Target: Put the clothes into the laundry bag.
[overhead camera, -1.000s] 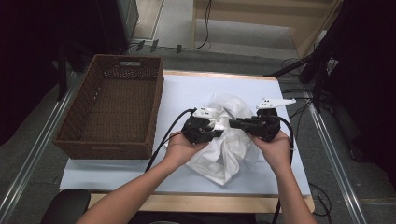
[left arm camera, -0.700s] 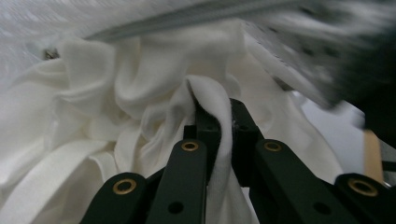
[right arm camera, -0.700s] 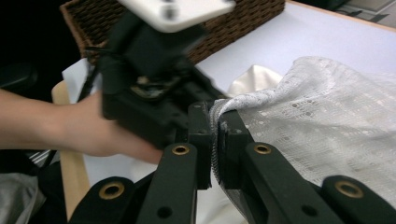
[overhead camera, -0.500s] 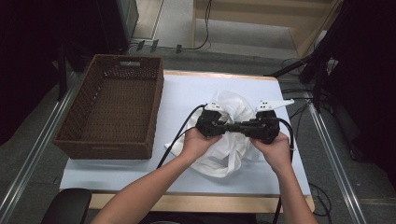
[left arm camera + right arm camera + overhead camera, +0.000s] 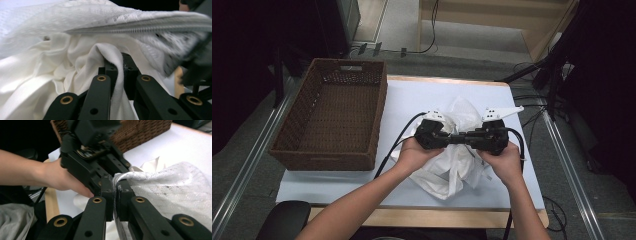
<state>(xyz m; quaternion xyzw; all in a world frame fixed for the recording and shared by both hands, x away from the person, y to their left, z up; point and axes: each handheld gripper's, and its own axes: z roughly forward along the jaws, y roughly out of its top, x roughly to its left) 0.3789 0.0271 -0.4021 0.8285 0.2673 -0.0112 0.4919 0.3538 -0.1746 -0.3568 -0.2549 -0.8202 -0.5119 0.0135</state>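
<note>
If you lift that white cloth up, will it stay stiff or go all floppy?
Probably floppy: the white cloth lies crumpled in soft folds and bends over the left gripper where its jaws pinch it. It likely hangs down when lifted. It looks thin and lacy, so probably light.

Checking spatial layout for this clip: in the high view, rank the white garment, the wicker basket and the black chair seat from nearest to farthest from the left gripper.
1. White garment, clamped in the left gripper.
2. Wicker basket, to its left.
3. Black chair seat, bottom left, off the table.
</note>
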